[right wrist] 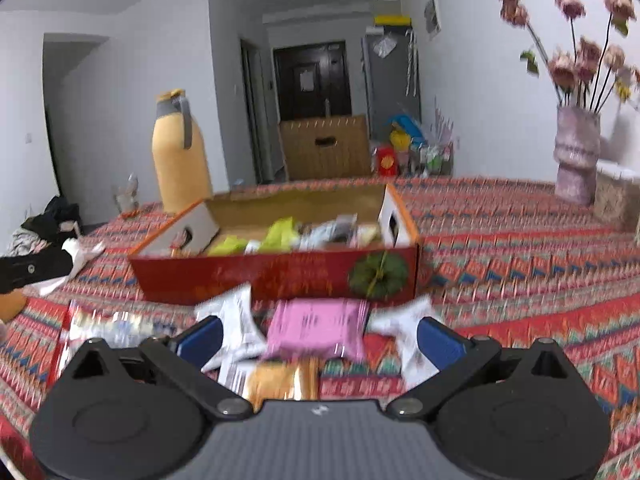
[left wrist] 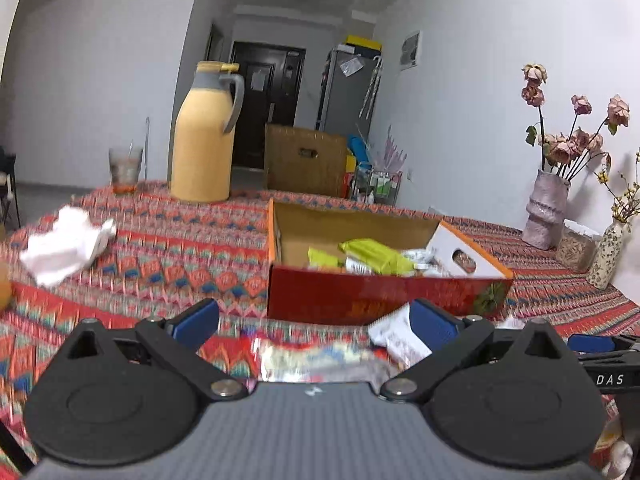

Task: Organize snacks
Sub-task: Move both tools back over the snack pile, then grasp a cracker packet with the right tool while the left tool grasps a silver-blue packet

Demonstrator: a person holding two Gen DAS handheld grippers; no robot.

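Observation:
A red cardboard box [left wrist: 372, 294] [right wrist: 280, 276] sits on the patterned tablecloth and holds green and silver snack packets [left wrist: 372, 258] [right wrist: 280, 234]. My left gripper [left wrist: 316, 322] is open and empty above a long clear-and-red snack pack [left wrist: 320, 360], with a white packet [left wrist: 396, 336] by its right finger. My right gripper [right wrist: 320, 338] is open and empty above loose packets in front of the box: a pink one [right wrist: 320, 328], white ones [right wrist: 236, 328] and an orange one [right wrist: 284, 384].
A yellow thermos jug [left wrist: 206, 136] [right wrist: 180, 156] and a glass [left wrist: 125, 170] stand at the far table edge. Crumpled white tissue [left wrist: 66, 244] lies at the left. A vase of dried flowers [left wrist: 546, 208] [right wrist: 576, 156] and a small patterned vase [left wrist: 608, 256] stand at the right.

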